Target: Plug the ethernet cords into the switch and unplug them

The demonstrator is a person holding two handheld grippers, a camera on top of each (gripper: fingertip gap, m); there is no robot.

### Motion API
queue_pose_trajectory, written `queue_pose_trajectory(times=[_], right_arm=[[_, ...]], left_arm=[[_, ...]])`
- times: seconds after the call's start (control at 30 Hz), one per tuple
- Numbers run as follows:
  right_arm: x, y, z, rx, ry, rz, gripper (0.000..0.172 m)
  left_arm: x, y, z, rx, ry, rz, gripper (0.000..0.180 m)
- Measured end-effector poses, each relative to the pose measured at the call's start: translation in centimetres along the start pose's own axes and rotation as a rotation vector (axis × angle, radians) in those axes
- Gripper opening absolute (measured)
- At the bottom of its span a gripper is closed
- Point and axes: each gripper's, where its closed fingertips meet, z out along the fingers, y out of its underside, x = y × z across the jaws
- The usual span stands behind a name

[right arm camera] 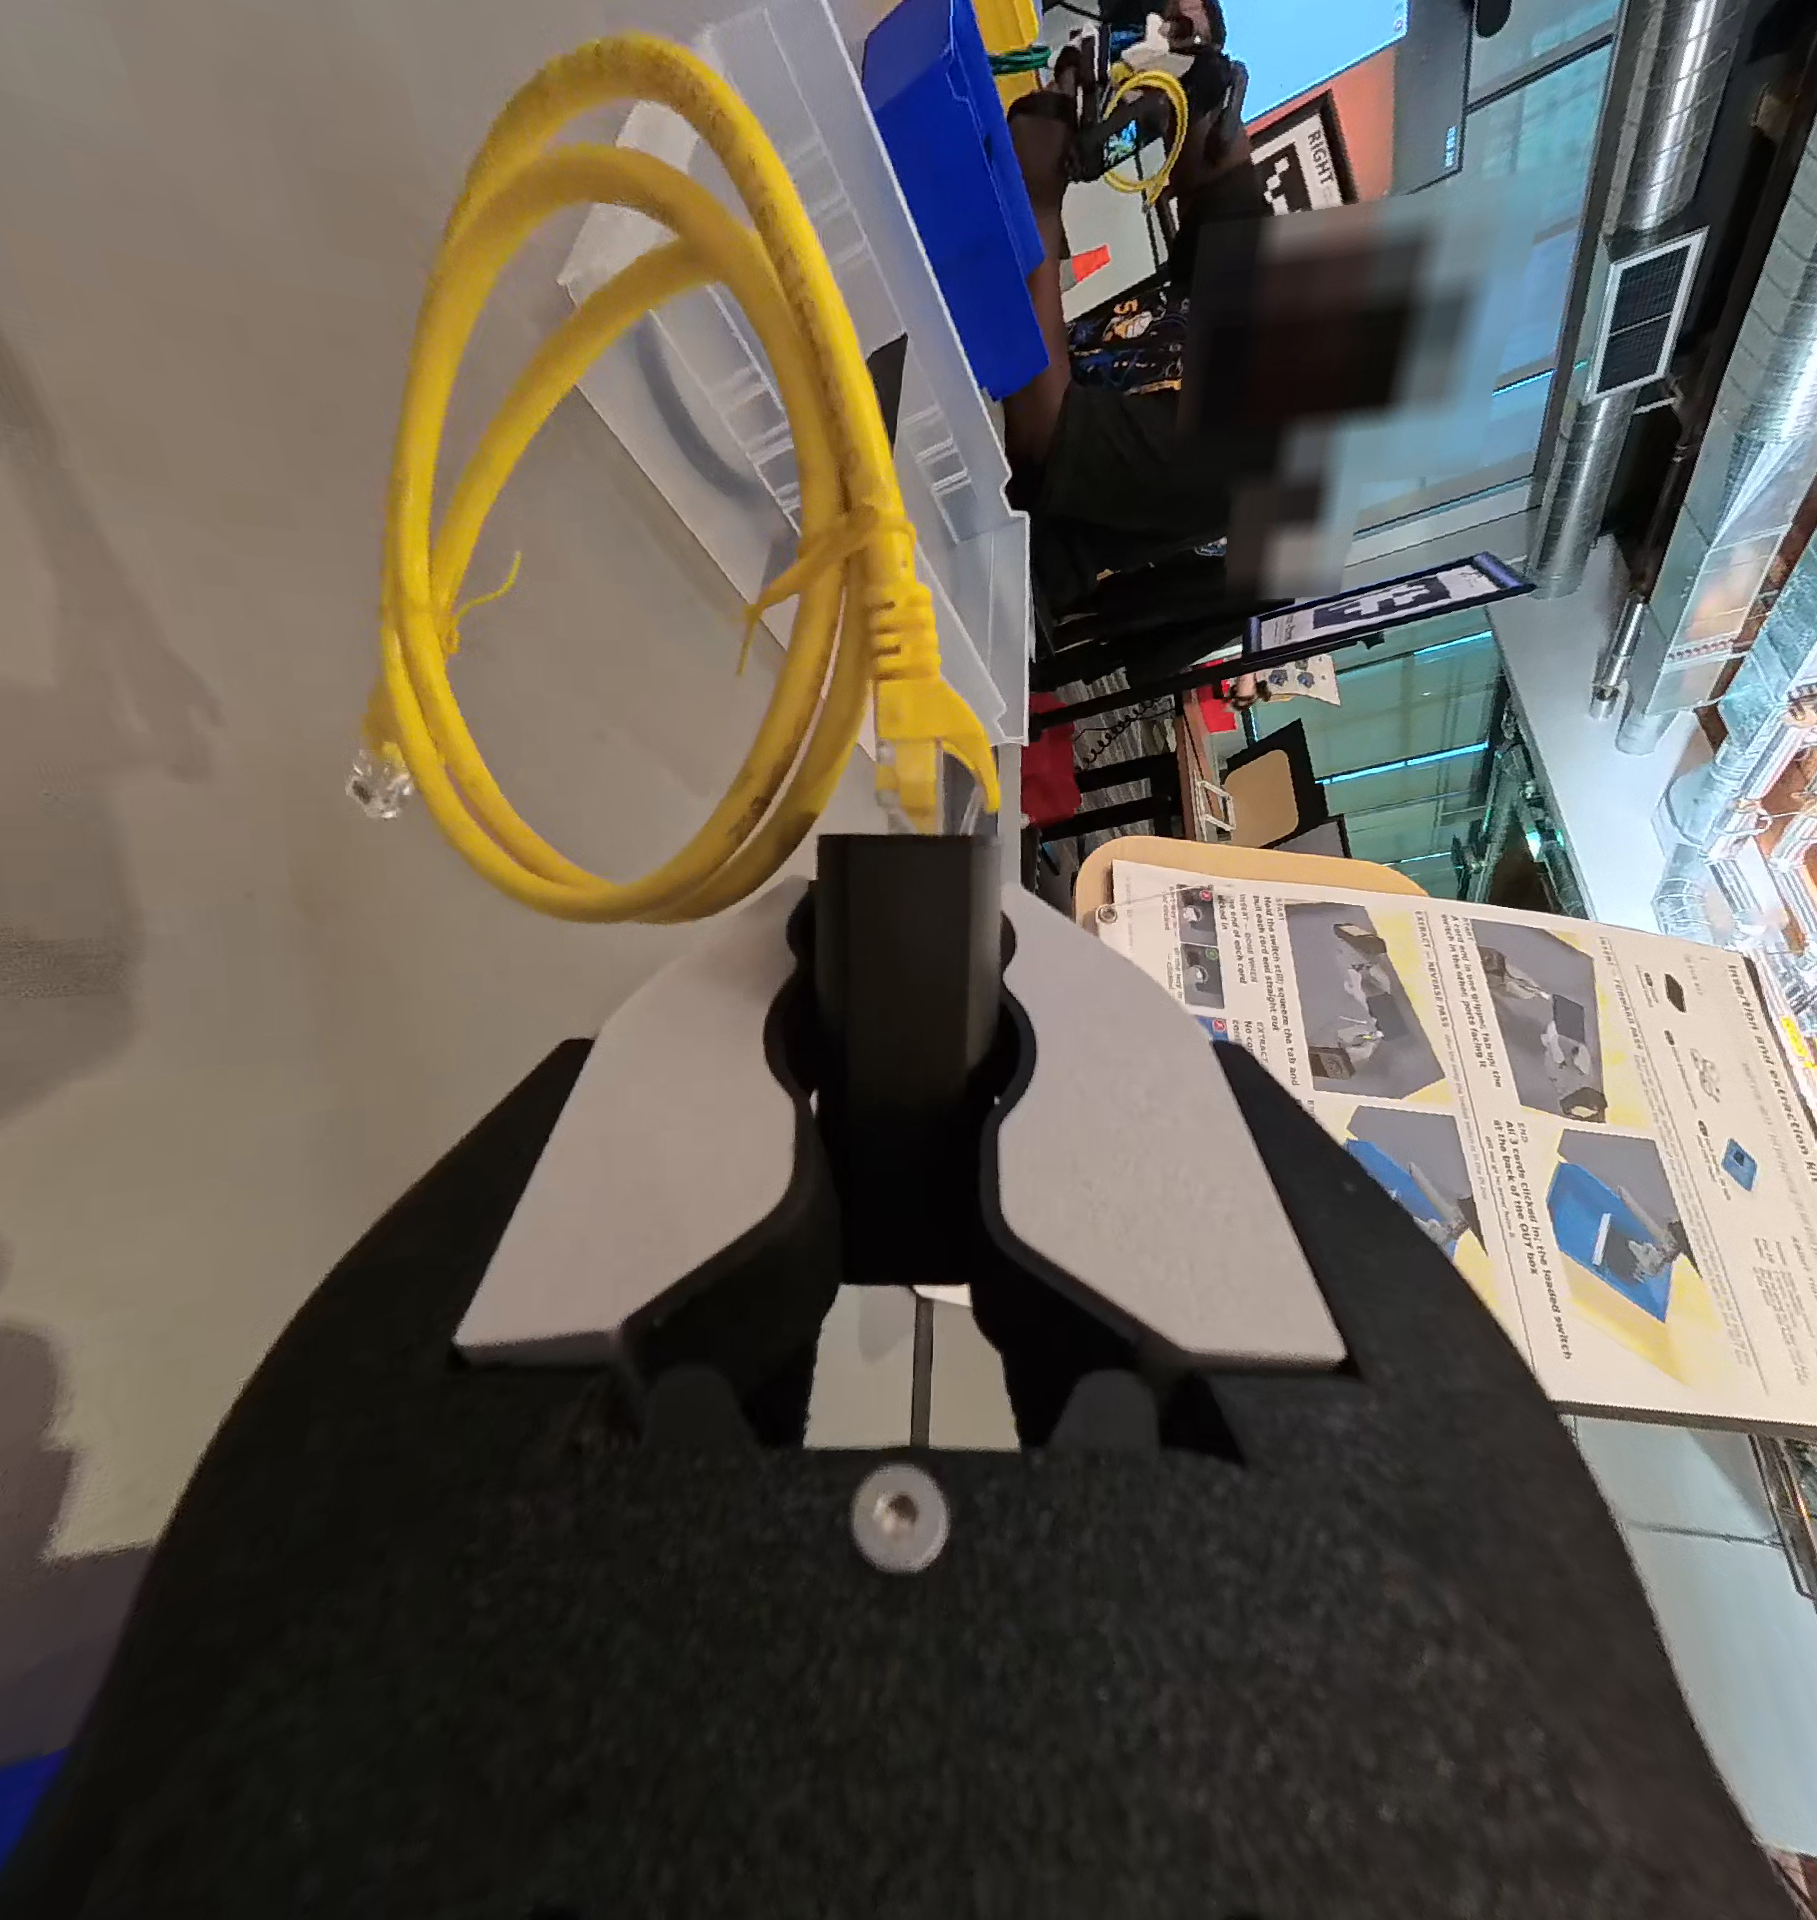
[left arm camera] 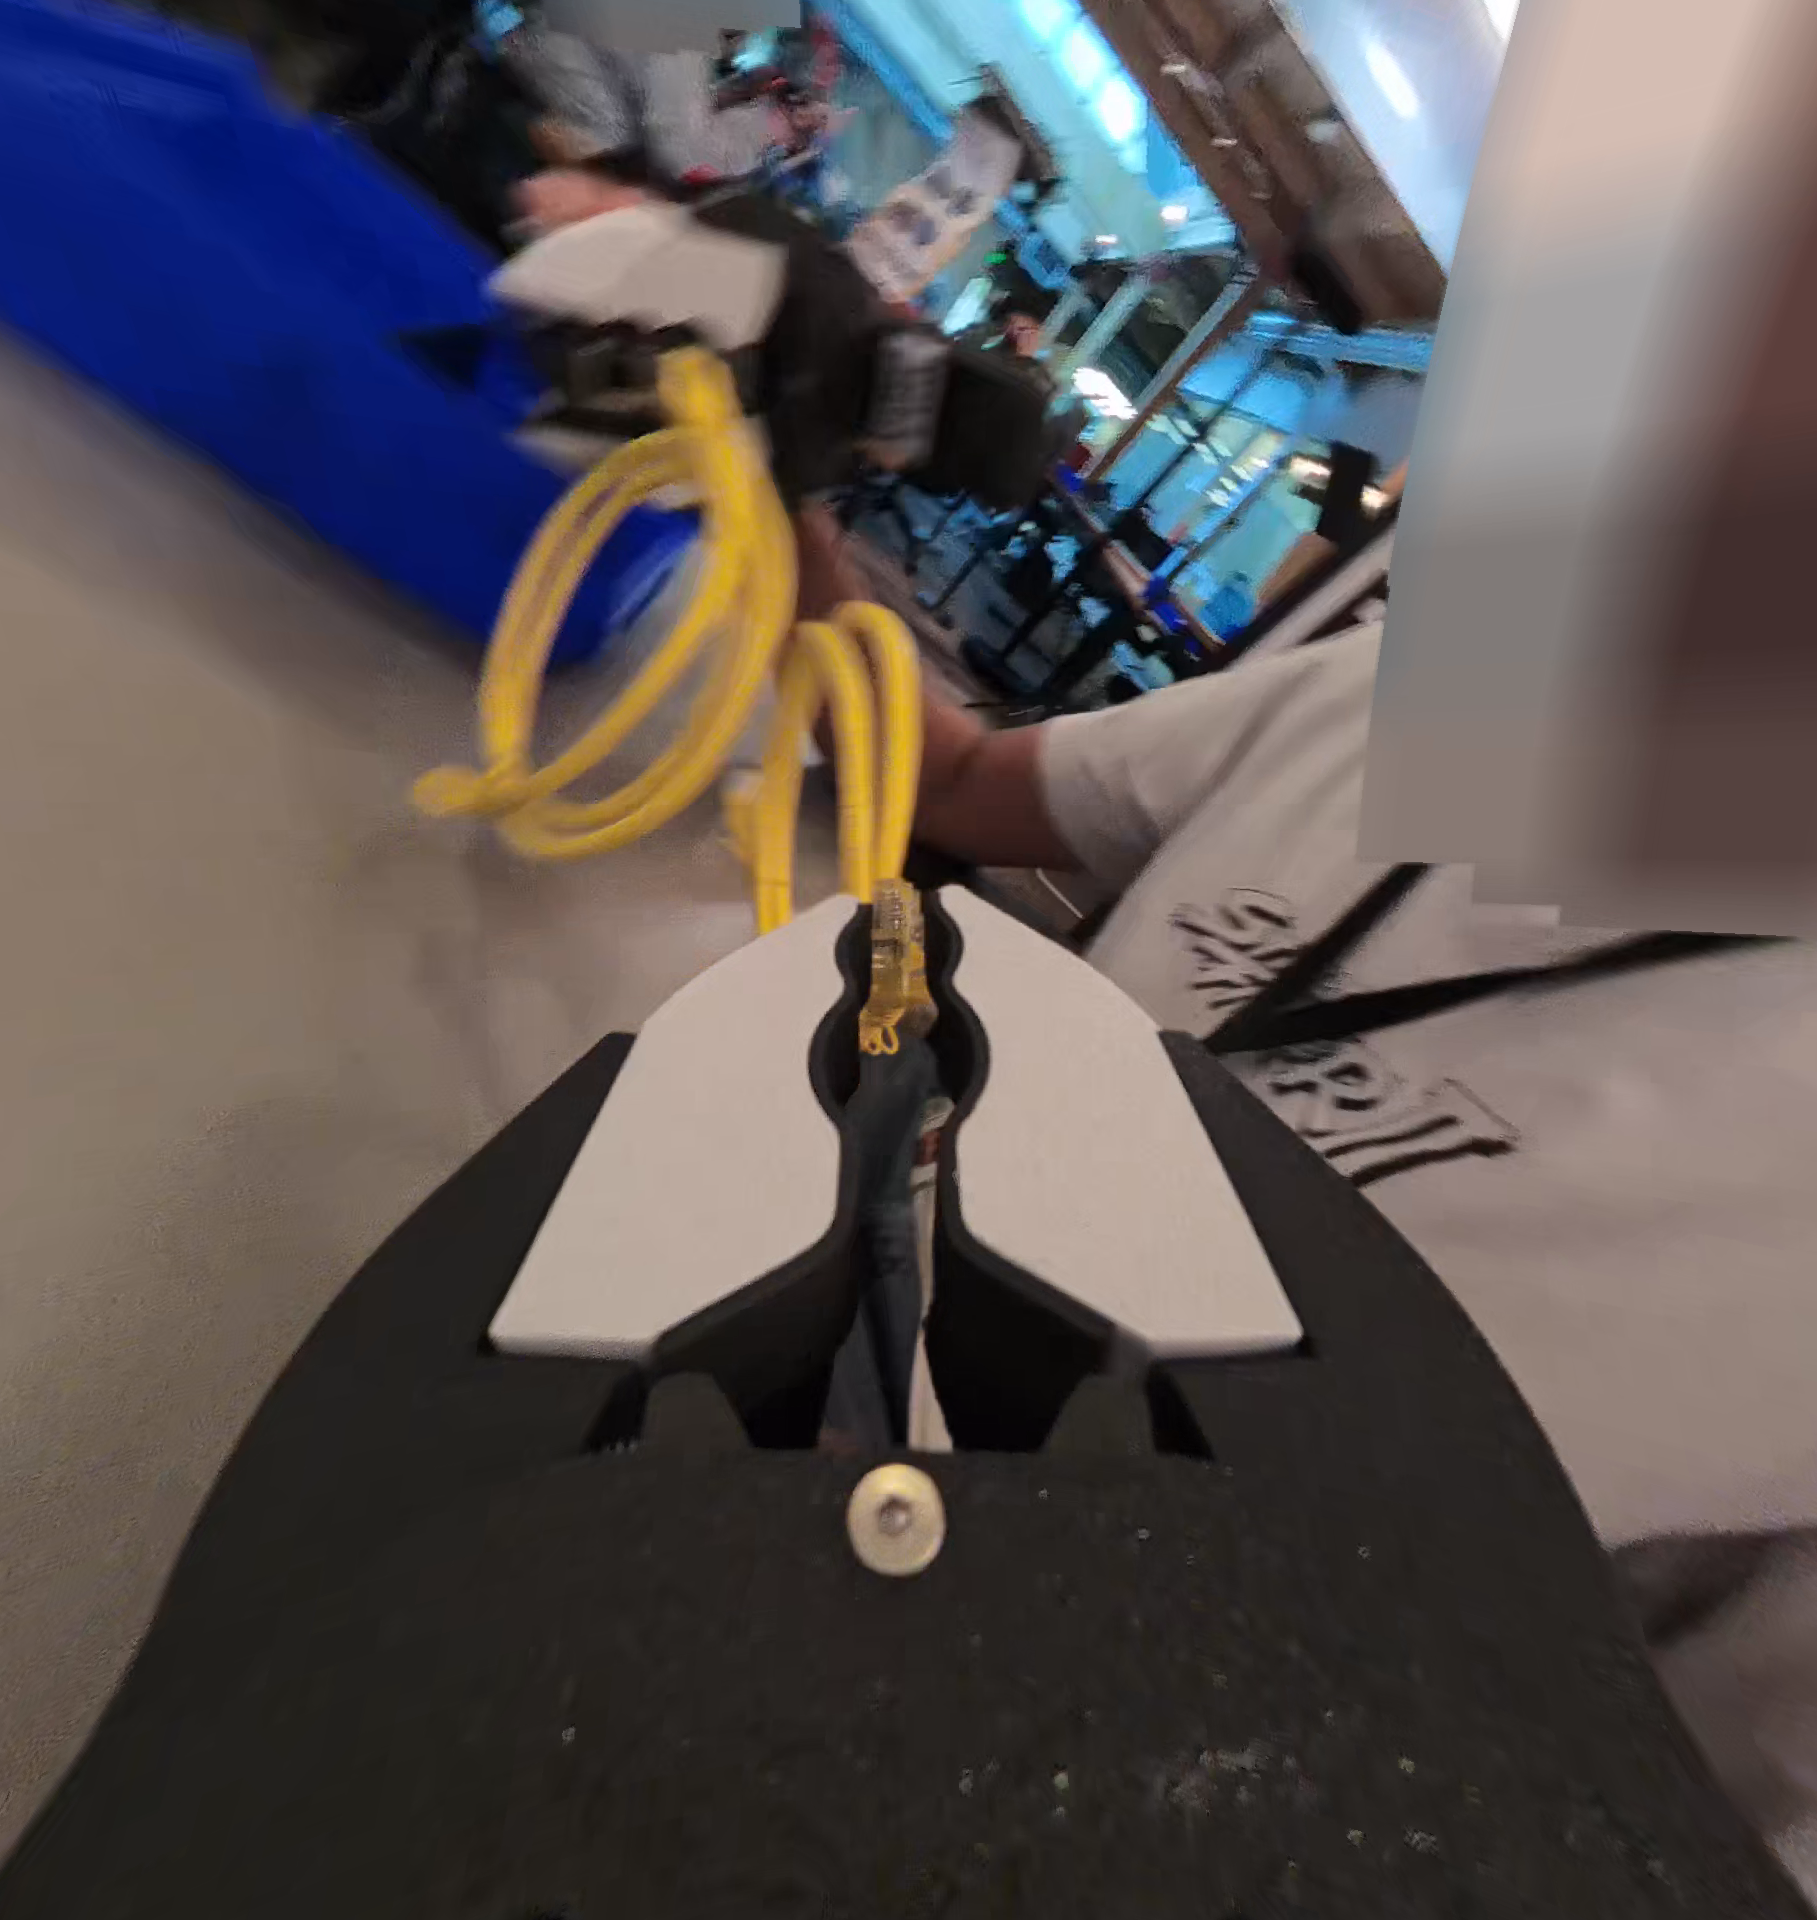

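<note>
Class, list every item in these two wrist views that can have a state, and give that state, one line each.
Left gripper: shut on a yellow cord's plug.
Left cord: looped, hanging off the fingertips.
Right gripper: shut on the black switch.
Right cord: coiled and tied, one plug in the switch, clear plug free.
Instruction sheet: propped, face showing.

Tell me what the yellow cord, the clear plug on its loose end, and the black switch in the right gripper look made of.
Yellow ethernet cord: flexible rubbery plastic jacket, matte, coiled without kinking. Clear plug: hard transparent plastic, glinting. Black switch: smooth, slightly glossy casing with a soft highlight along its edge; plastic or painted metal, hard to tell.
</note>
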Motion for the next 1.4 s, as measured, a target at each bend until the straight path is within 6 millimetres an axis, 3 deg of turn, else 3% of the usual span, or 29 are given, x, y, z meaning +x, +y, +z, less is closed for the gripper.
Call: queue_pose_trajectory(times=[0.1, 0.23, 0.37, 0.57, 0.7, 0.83, 0.9, 1.07, 1.23, 1.4], right_arm=[[-0.1, 0.6, 0.1, -0.023, -0.002, 0.0, 0.026], [-0.1, 1.5, 0.2, -0.038, -0.001, 0.015, 0.025], [0.0, 1.8, 0.1, -0.051, 0.006, 0.012, 0.026], [-0.2, 1.5, 0.3, -0.049, -0.001, 0.004, 0.026], [-0.6, 1.1, 0.6, -0.036, -0.013, 0.009, 0.026], [-0.9, 0.8, 0.9, -0.041, -0.025, -0.008, 0.026], [-1.2, 0.6, 1.0, -0.034, -0.036, -0.002, 0.026], [-1.3, 0.4, 0.9, -0.008, -0.044, 0.026, 0.026], [-1.2, -0.3, 0.6, 0.036, -0.044, 0.062, 0.026], [-1.5, 0.1, 0.8, 0.027, -0.057, 0.072, 0.026]], left_arm=[[-6.4, 2.6, -0.8, -0.065, -0.102, -0.163, 0.009], [-8.8, 4.5, -0.9, -0.121, -0.103, -0.317, 0.009], [-9.0, 5.6, -1.8, -0.2, -0.113, -0.352, 0.01], [-13.1, 8.6, -4.5, -0.349, -0.511, -0.212, 0.016], [-12.6, 8.3, -5.0, -0.163, -0.76, -0.223, 0.036], [-11.4, 8.7, -6.0, 0.231, -1.212, -0.225, 0.046], [-10.1, 9.3, -5.0, 0.374, -1.309, -0.253, 0.05], [-9.7, 9.1, -4.1, 0.442, -1.637, -0.135, 0.045], [-11.4, 11.2, -2.4, 0.426, -1.592, -0.346, 0.052], [-12.6, 11.7, -2.6, 0.461, -1.557, -0.419, 0.056]])
